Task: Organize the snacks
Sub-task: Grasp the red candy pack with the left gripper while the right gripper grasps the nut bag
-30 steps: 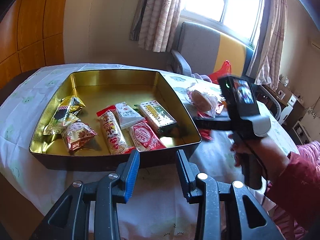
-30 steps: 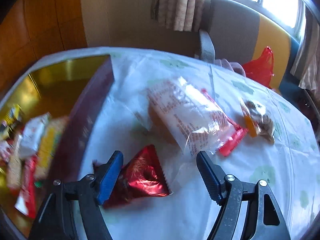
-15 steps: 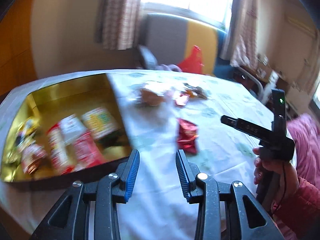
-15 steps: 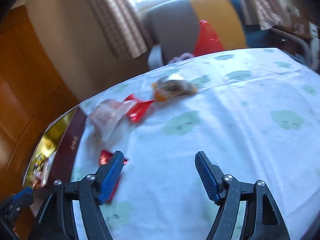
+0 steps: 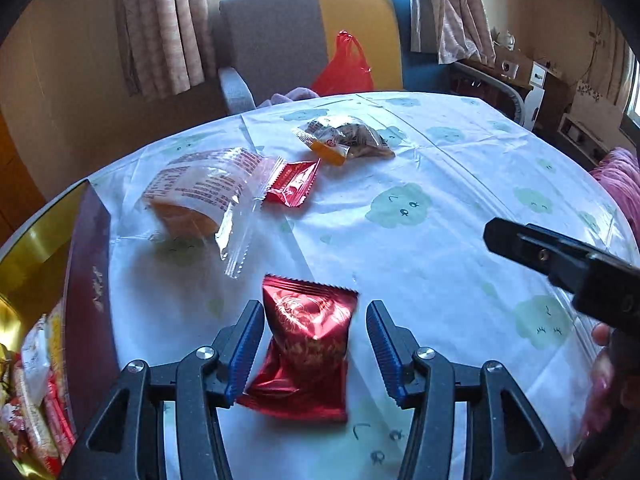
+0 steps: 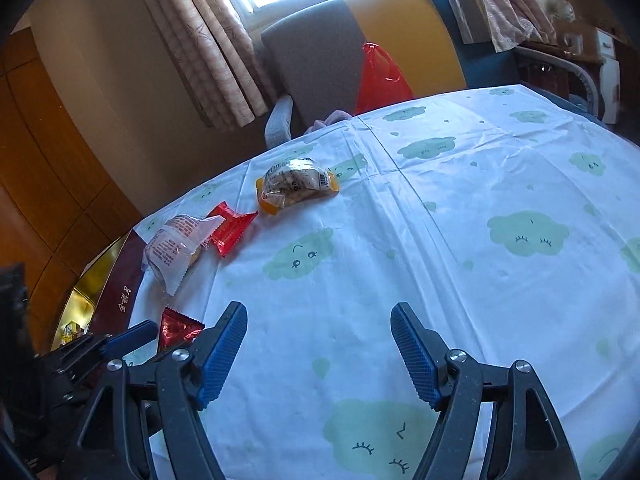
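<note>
A shiny red snack packet (image 5: 308,344) lies on the cloud-print tablecloth, between the open fingers of my left gripper (image 5: 314,344); the pads stand apart from it. It shows in the right wrist view (image 6: 176,328) too. Further off lie a clear bread packet (image 5: 200,196), a flat red packet (image 5: 292,186) and an orange-edged cake packet (image 5: 344,142). The gold tin (image 5: 24,264) with several snacks is at the left edge. My right gripper (image 6: 318,348) is open and empty over bare cloth; it shows from the side in the left wrist view (image 5: 560,260).
A grey and yellow armchair (image 5: 312,36) with a red plastic bag (image 5: 346,64) stands behind the table. The tin's dark red outer wall (image 5: 88,280) rises just left of the left gripper. The table's far edge curves right.
My left gripper has swung right from the tin to the red packet and opened wider around it. My right gripper has pulled back from that packet and moved right, over bare cloth.
</note>
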